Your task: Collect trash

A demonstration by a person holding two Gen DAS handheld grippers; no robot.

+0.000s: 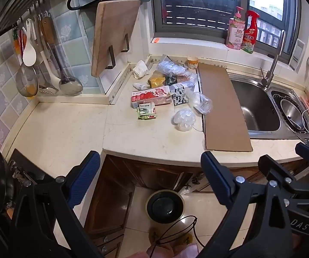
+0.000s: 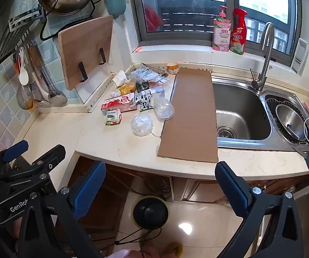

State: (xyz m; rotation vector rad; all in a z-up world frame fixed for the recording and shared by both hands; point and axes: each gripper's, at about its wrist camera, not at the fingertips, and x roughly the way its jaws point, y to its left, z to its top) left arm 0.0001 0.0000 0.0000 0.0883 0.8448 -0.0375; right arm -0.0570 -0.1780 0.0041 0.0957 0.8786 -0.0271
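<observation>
Right wrist view, "GenRo" on left gripper [image 2: 16, 157], pink bottle [image 2: 221, 32] unreadable.

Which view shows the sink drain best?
The right wrist view: the drain lies in plain sight on the sink floor beside the cardboard sheet. In the left wrist view, the cardboard's edge hides it.

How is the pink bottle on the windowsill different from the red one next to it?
The pink bottle has a pump on top, while the red bottle has a trigger sprayer. The pink bottle looks wider and squarer, and the red bottle narrows toward its neck. Both stand upright, side by side on the windowsill, each with a printed label.
</observation>
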